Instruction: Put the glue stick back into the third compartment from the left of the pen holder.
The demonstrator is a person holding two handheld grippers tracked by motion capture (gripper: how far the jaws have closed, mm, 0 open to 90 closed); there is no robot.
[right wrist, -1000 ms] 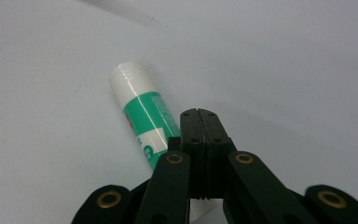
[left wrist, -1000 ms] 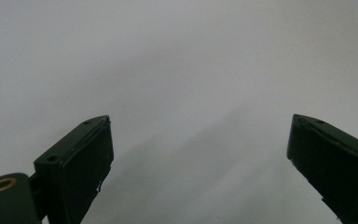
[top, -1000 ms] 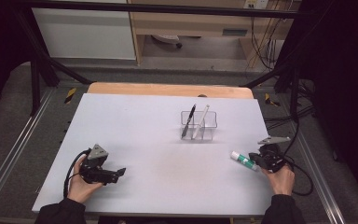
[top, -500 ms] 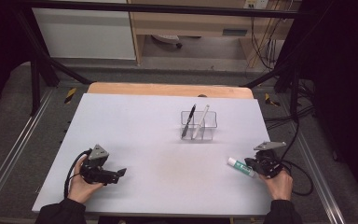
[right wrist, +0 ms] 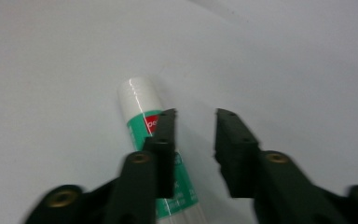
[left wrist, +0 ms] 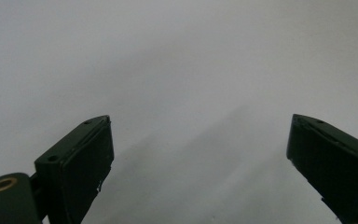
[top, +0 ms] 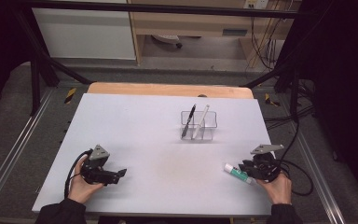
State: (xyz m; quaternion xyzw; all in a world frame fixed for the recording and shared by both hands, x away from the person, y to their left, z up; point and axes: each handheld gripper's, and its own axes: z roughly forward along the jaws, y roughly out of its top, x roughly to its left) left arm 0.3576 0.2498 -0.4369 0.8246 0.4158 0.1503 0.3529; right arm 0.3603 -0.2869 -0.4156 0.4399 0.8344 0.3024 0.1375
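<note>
Green and white, the glue stick (top: 237, 172) lies flat on the pale grey table (top: 158, 126), near its front right corner, its white cap end pointing toward ten o'clock in the high view. The right gripper (top: 248, 168) sits at its other end, held in the person's right hand (top: 276, 185). Its jaws have just been opening and now stand a moderate way apart, with nothing between them. In the right gripper view the glue stick (right wrist: 157, 149) runs up from the bottom edge toward eleven o'clock; it lies under and just outside the jaw on that view's left, not in the gap. The bare table shows through the gap. Whether that jaw touches the tube cannot be told.

The left gripper (top: 120, 173) rests low over the table near the front left corner, in the person's left hand (top: 81, 179), pointing toward three o'clock in the high view. The left gripper view shows its jaws spread wide, with plain table surface between them and nothing held.

A clear plastic organiser (top: 199, 127) stands at about eleven o'clock from the right gripper, well apart from it, right of the table's middle. A black pen (top: 189, 120) and a white pen (top: 200, 121) lean in it, both tilted with their tops toward one o'clock.
</note>
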